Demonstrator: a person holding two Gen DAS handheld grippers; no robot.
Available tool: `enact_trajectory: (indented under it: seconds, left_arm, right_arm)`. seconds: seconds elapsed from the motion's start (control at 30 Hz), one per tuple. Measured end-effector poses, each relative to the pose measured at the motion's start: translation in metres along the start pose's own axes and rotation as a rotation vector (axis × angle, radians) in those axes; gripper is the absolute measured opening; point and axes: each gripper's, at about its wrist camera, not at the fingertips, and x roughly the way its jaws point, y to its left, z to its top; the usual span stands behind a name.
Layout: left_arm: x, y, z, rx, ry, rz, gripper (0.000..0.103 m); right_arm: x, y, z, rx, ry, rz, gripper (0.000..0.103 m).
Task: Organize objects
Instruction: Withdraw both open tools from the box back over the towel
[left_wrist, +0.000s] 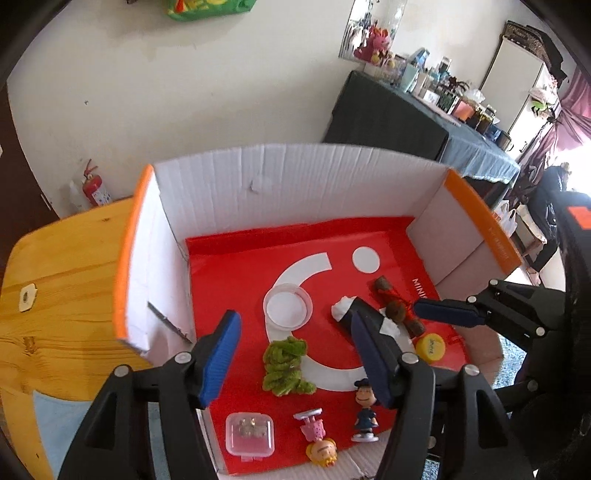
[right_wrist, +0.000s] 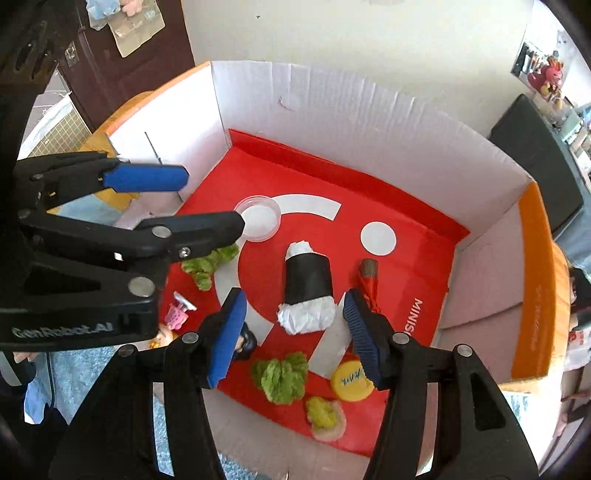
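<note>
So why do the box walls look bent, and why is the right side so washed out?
Left wrist view: the fisheye lens bows the box walls, dark corners ring the frame, and window light blows out the far right edge. Right wrist view: the same curving, strongest at the edges; the black roll stays sharp, with even light and only soft shadows on the red sheet.

Both wrist views down (near) into box (left_wrist: 295, 184)

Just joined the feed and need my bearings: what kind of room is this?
Probably a lived-in home room, not a lab: a cluttered side table of jars and toys, a curtain by a bright window, and a wooden table holding the toy box.
</note>
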Motion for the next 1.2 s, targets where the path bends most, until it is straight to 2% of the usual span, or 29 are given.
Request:
enact_trajectory:
  seconds: [0.13,0.2,0.33,0.43,0.5,0.6,0.7,0.8,0.97,1.2]
  left_arm:
    - [-0.023,-0.003,-0.005,-0.005,-0.064,0.03,0.065]
    - [-0.036,-0.006,-0.009,-0.001,-0.111,0.061,0.068]
    - [-0.066,-0.009,-0.022,-0.002,-0.205,0.089,0.081]
    - [-0.084,-0.011,-0.033,-0.014,-0.242,0.092,0.084]
    - [-0.095,-0.013,-0.042,-0.013,-0.264,0.099,0.09]
    - [-0.108,-0.017,-0.057,-0.009,-0.294,0.114,0.091]
    - [-0.117,-0.023,-0.073,0.005,-0.318,0.127,0.098]
    - [-0.126,-0.025,-0.089,-0.001,-0.332,0.112,0.1]
    - [-0.128,-0.028,-0.114,-0.018,-0.341,0.102,0.103]
    - [-0.103,-0.029,-0.144,-0.041,-0.276,0.095,0.103]
  right_arm:
    - [0.002,0.005,0.017,0.003,-0.025,-0.013,0.066]
    - [-0.001,0.007,0.039,0.006,-0.043,-0.023,0.071]
    - [-0.022,0.01,0.024,0.019,-0.088,-0.043,0.078]
    - [-0.039,0.008,0.008,0.033,-0.122,-0.053,0.083]
    - [-0.048,0.011,0.003,0.041,-0.146,-0.06,0.085]
    - [-0.065,0.013,-0.007,0.075,-0.186,-0.076,0.087]
    - [-0.072,0.013,-0.018,0.123,-0.22,-0.081,0.091]
    - [-0.086,0.012,-0.03,0.161,-0.243,-0.092,0.092]
    - [-0.086,0.01,-0.049,0.224,-0.261,-0.133,0.093]
    - [-0.071,0.011,-0.078,0.279,-0.257,-0.161,0.098]
